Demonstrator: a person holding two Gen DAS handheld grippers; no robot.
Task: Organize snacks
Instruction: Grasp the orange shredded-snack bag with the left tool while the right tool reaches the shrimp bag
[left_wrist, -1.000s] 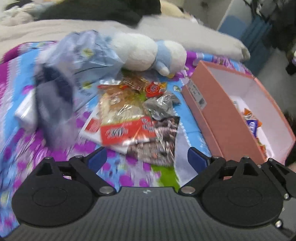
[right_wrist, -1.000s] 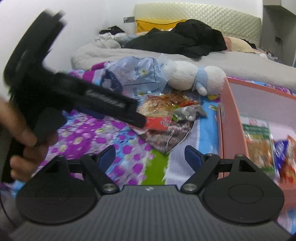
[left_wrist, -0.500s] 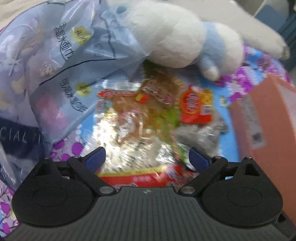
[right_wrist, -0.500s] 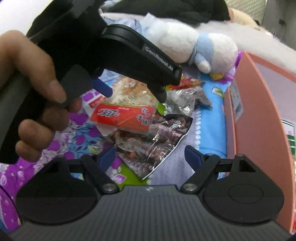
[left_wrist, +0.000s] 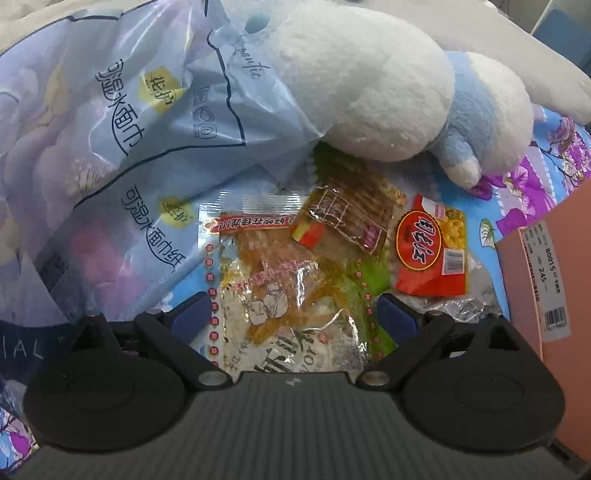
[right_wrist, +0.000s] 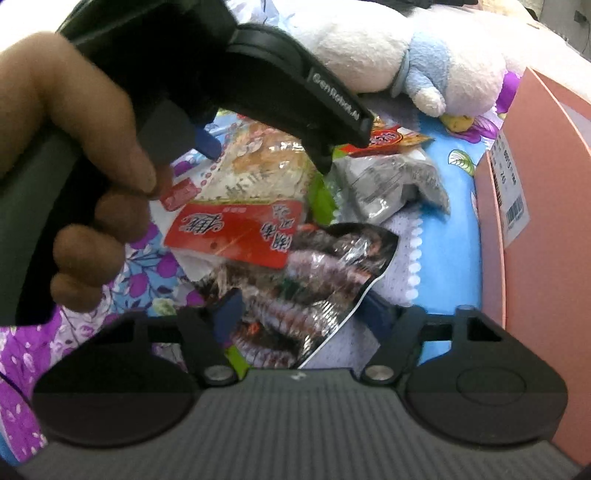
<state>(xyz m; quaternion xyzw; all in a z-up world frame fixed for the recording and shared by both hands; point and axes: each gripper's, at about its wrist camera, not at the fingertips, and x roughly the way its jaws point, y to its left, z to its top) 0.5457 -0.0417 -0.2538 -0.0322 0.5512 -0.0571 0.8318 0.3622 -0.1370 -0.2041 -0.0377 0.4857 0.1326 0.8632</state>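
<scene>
A pile of snack packs lies on a flowered blanket. In the left wrist view my left gripper (left_wrist: 293, 317) is open, its fingers either side of a clear pack of yellow strips (left_wrist: 280, 280). Beyond it lie a small brown pack (left_wrist: 351, 218) and a red-orange pack (left_wrist: 430, 247). In the right wrist view my right gripper (right_wrist: 301, 314) is open around the lower end of a dark shiny pack (right_wrist: 306, 280). A red-labelled pack (right_wrist: 236, 229) and a grey pack (right_wrist: 388, 184) lie beyond. The left gripper (right_wrist: 266, 142) shows above the pile.
A pink cardboard box (left_wrist: 546, 280) stands to the right of the pile; it also shows in the right wrist view (right_wrist: 532, 184). A white and blue plush toy (left_wrist: 369, 85) lies behind the snacks. A pale blue plastic bag (left_wrist: 122, 140) lies at the left.
Both grippers have moved forward and down onto the snack pile. The left now straddles the clear pack; the right now straddles the dark shiny pack.
</scene>
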